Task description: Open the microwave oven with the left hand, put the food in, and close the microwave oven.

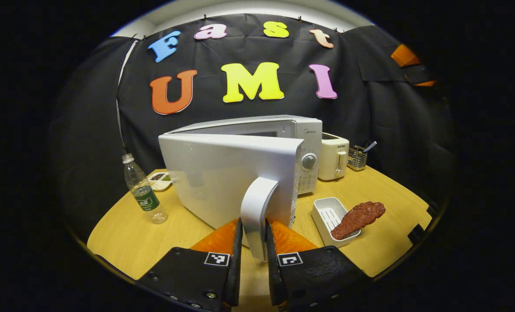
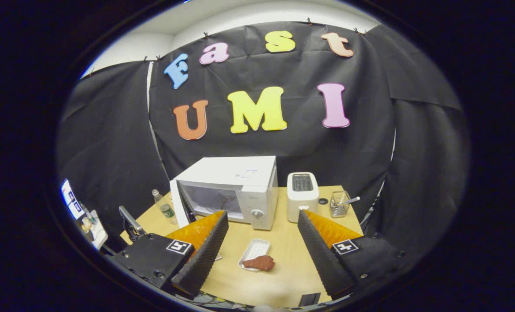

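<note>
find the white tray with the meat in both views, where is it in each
Left gripper view: the white tray sits lower right on the table, right of the open microwave door, the meat lying across its right rim.
Right gripper view: the tray is low and centre, between the open fingers, with the meat at its near end.
Shared landmark: the toaster, right of the microwave.
</note>
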`<state>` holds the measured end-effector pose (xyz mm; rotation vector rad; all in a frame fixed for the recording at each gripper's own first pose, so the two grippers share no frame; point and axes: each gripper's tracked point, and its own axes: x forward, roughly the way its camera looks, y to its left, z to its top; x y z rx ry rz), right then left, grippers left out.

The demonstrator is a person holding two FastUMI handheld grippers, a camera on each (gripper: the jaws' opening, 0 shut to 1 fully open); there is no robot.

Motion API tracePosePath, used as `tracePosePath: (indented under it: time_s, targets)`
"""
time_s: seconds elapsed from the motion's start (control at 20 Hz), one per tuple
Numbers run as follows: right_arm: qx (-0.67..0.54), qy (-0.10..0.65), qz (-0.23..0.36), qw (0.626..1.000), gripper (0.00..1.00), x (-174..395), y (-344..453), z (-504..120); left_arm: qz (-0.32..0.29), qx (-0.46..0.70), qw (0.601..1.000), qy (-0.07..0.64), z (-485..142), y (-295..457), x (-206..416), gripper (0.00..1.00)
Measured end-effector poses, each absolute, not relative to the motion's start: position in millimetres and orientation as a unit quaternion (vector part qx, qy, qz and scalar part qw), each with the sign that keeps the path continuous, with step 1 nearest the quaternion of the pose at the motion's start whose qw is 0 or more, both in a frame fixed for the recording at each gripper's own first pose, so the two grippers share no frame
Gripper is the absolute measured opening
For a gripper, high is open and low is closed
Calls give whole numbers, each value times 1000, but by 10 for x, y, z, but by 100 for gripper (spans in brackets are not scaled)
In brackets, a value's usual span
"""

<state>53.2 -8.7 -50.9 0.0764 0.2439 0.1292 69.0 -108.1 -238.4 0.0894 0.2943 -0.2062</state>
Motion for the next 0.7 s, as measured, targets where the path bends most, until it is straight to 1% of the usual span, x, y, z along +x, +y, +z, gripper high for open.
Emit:
tracePosePath:
  time_s: [0.05, 0.1, 0.15, 0.25, 0.3, 0.35, 0.4, 0.45, 0.5, 0.55, 0.6, 0.7]
  targets:
    - [36, 119, 65, 990, 95, 501, -45, -504, -94, 43, 985, 140, -2347, -976, 653, 26]
    - [35, 116, 64, 991, 100, 468, -16, -506, -87, 42, 986, 134, -2312, -884, 655, 29]
    - [35, 115, 65, 991, 100, 437, 24, -511, -82, 38, 988, 128, -2276, -787, 644, 47]
    - [38, 117, 62, 990, 100, 381, 81, -566, -82, 30, 988, 130, -2254, -672, 643, 77]
    - [39, 119, 60, 990, 100, 359, 106, -593, -84, 31, 987, 131, -2237, -617, 621, 89]
    - [39, 120, 60, 990, 95, 335, 138, -613, -83, 35, 988, 129, -2225, -576, 581, 93]
    - [40, 122, 59, 990, 100, 311, 162, -647, -81, 43, 988, 125, -2186, -514, 554, 94]
    - [41, 123, 60, 990, 95, 293, 196, -671, -79, 51, 988, 121, -2152, -462, 524, 94]
    - [42, 124, 60, 990, 94, 269, 230, -702, -78, 54, 988, 119, -2141, -403, 481, 94]
    - [43, 124, 60, 990, 100, 258, 258, -731, -75, 54, 988, 120, -2132, -333, 429, 94]
    - [42, 127, 60, 989, 91, 248, 279, -782, -73, 53, 988, 121, -2116, -269, 379, 94]
    - [43, 131, 60, 989, 91, 232, 333, -885, -62, 56, 988, 127, -2124, -76, 275, 94]
